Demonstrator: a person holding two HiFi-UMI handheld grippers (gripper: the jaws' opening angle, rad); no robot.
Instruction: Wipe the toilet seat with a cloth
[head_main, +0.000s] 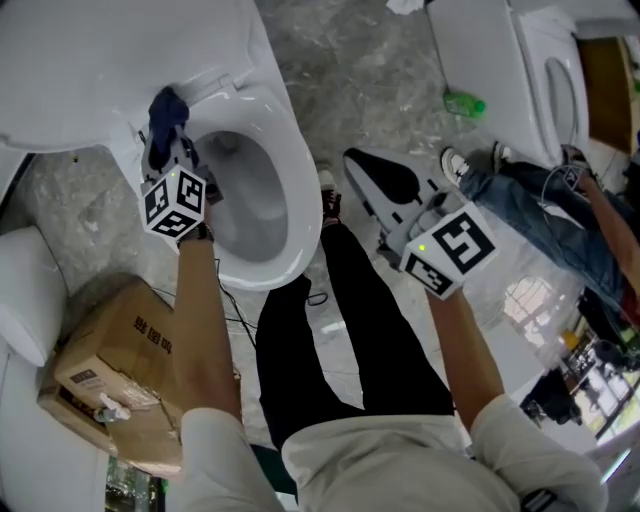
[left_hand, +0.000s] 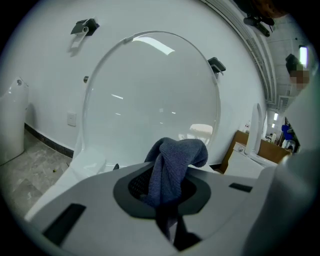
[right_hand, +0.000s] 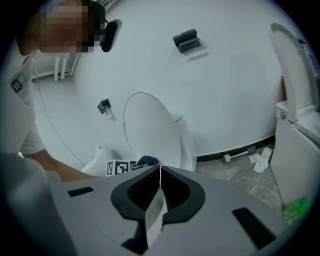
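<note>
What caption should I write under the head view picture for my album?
Left tongs hold a blue cloth at the back of the toilet seat; right tongs shut and empty.

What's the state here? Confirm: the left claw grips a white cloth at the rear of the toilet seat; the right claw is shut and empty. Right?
Wrong on the colour: the left gripper view shows the cloth is dark blue, not white. The left claw does grip it at the rear of the toilet seat; the right claw is shut and empty.
</note>
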